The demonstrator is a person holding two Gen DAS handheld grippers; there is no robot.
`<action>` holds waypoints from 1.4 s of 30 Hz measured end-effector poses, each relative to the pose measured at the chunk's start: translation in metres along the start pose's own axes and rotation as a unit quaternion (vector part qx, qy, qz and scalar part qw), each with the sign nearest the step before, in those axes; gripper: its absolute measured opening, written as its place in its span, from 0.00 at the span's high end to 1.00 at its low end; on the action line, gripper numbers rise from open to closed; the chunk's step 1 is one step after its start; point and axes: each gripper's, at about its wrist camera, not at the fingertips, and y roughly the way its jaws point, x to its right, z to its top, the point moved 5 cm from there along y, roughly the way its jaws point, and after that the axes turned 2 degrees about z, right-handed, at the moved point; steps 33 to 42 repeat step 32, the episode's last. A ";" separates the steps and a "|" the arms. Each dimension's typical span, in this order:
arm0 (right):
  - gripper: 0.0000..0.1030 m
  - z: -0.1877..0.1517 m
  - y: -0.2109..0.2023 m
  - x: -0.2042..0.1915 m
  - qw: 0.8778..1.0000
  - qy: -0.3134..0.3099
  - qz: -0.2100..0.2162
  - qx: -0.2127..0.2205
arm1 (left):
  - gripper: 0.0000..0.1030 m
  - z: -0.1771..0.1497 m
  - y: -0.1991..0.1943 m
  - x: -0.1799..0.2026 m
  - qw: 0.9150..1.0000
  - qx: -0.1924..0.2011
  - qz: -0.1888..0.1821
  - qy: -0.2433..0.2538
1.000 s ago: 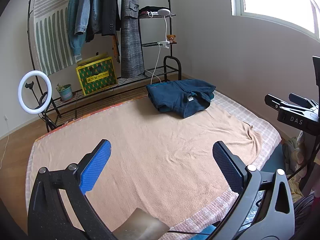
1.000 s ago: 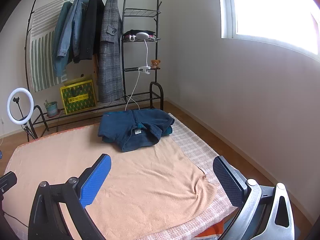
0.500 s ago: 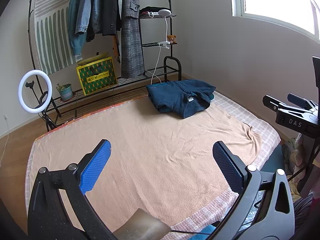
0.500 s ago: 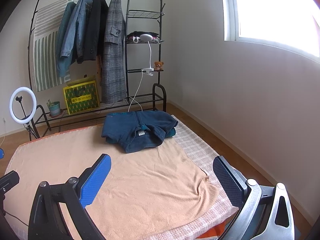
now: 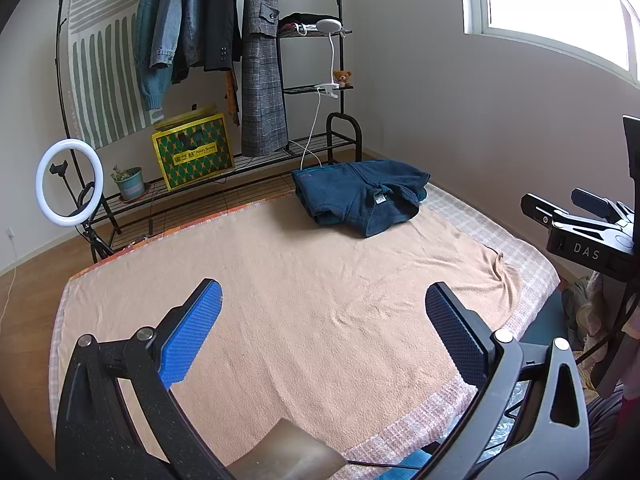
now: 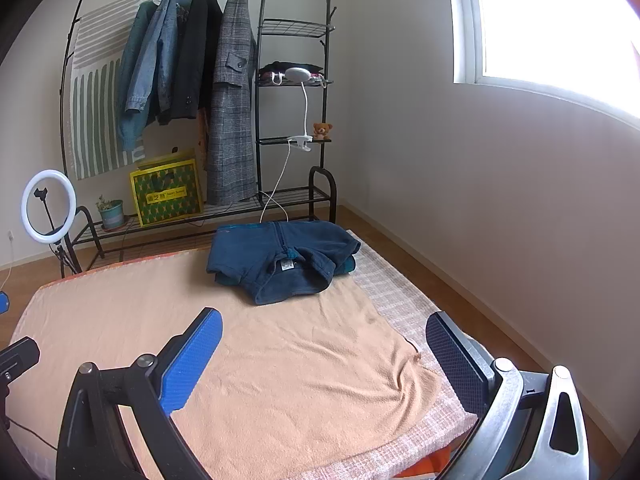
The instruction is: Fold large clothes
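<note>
The dark blue garment lies folded in a loose bundle at the far corner of the bed, resting partly on the peach blanket and partly on the pale checked cover beneath it, its collar tag turned up. It has not shifted over the last second; nothing on the bed has.

Both tools hover above the near end of the blanket, well apart from the garment. The left gripper has its jaws spread wide with nothing between them, exactly as a second ago, and its view of the room has barely altered. The right gripper is just as wide and empty, but its outlook has changed: a second ago the garment sat left of centre in its view, and now it sits nearer the middle, with the clothes rack also further right and more of the blanket in sight.

Behind the bed the rack holds the hanging coats, with the yellow-green box, the potted plant and the ring light standing where they stood before
</note>
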 end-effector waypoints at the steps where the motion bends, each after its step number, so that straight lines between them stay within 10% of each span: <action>1: 0.00 0.000 0.000 0.000 1.000 0.000 0.001 0.000 | 0.00 0.001 0.000 -0.001 1.000 -0.001 -0.001 0.001; 42: 0.00 0.000 0.010 0.003 1.000 -0.012 0.010 -0.006 | 0.00 -0.002 -0.002 0.008 1.000 0.005 0.003 -0.001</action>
